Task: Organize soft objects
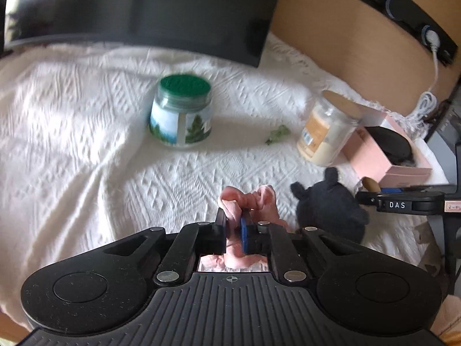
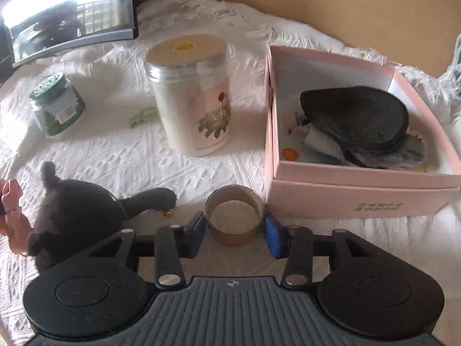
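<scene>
My left gripper (image 1: 234, 225) is shut on a pink scrunchie (image 1: 253, 199), held just above the white cloth; the scrunchie also shows at the left edge of the right wrist view (image 2: 11, 201). A black plush toy (image 1: 325, 201) lies right of it, and in the right wrist view (image 2: 75, 210) it lies left of my right gripper. My right gripper (image 2: 234, 230) is open, its fingers either side of a small brown roll (image 2: 233, 216) without touching it. A pink box (image 2: 360, 196) at the right holds a dark mesh pouch (image 2: 354, 118) and grey cloth.
A green-lidded jar (image 1: 181, 112) and a tall flowered canister (image 2: 190, 95) stand on the white textured cloth (image 1: 86, 115). A small green clip (image 2: 142, 116) lies between them. A dark monitor (image 1: 144, 8) stands at the back. A wooden wall and a power strip (image 1: 403, 8) lie behind.
</scene>
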{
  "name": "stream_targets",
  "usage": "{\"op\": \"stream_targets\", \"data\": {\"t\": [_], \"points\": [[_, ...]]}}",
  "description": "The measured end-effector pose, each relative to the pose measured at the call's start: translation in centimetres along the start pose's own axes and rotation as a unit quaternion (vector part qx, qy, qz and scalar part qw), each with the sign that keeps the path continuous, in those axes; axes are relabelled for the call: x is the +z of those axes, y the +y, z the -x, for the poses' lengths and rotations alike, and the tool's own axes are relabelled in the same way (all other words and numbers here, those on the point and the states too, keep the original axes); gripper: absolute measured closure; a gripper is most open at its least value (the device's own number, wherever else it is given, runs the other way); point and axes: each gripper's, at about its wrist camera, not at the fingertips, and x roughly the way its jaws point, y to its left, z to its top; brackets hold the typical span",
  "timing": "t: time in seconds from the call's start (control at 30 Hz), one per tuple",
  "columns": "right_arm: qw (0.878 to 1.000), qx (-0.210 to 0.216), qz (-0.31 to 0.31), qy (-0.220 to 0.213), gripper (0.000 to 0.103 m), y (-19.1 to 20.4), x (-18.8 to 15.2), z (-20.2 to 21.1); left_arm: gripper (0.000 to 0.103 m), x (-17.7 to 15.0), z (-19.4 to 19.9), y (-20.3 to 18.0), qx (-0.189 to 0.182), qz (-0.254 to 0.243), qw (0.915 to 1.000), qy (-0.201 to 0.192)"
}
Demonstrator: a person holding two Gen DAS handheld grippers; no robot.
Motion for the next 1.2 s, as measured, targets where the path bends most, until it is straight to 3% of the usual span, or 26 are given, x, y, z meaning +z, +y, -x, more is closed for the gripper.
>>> {"op": "stream_targets", "data": {"t": [0.07, 0.2, 0.4, 0.53, 0.6, 0.7, 0.77, 0.97, 1.03, 1.13, 1.2], "points": [[1.0, 0.012, 0.007, -0.005, 0.06, 0.1, -0.1, 1.0, 0.092, 0.4, 0.8, -0.8, -0.012, -0.009, 0.9999, -0.005], [0.999, 0.025, 0.021, -0.02, 0.06, -0.6, -0.7, 4.4, 0.092, 1.3, 2.1, -4.1, -0.082, -0.065, 0.9945, -0.002], [0.998, -0.014, 0.026, -0.051, 0.06, -4.1, -2.4, 9.7, 0.092, 1.8, 1.0, -11.0, -0.185, -0.144, 0.9716, 0.036], [0.995, -0.059, 0.013, -0.085, 0.06, -7.1, -3.0, 13.6, 0.092, 4.4, 0.6, -15.4, -0.243, -0.17, 0.9548, 0.022], [0.991, -0.073, 0.004, -0.108, 0.06, -8.5, -2.9, 15.5, 0.092, 6.5, 0.2, -17.2, -0.259, -0.171, 0.9504, 0.009], [0.987, -0.082, -0.012, -0.135, 0.06, -10.2, -3.0, 17.1, 0.092, 9.8, -1.3, -19.6, -0.257, -0.166, 0.952, -0.01], [0.986, -0.079, -0.021, -0.143, 0.06, -10.9, -3.2, 17.5, 0.092, 12.1, -3.1, -21.0, -0.241, -0.149, 0.959, -0.017], [0.987, -0.056, -0.059, -0.135, 0.06, -12.0, -3.9, 16.5, 0.092, 16.9, -10.8, -24.9, -0.172, -0.129, 0.9766, 0.009], [0.988, -0.046, -0.067, -0.129, 0.06, -11.9, -4.1, 15.7, 0.091, 18.0, -13.1, -26.0, -0.167, -0.112, 0.9794, 0.021], [0.99, -0.034, -0.072, -0.12, 0.06, -11.8, -4.7, 14.7, 0.084, 18.4, -17.5, -26.7, -0.184, -0.059, 0.9789, 0.067], [0.991, -0.023, -0.075, -0.112, 0.06, -11.8, -5.4, 14.3, 0.083, 17.4, -21.2, -27.4, -0.173, -0.066, 0.9755, 0.12]]}}
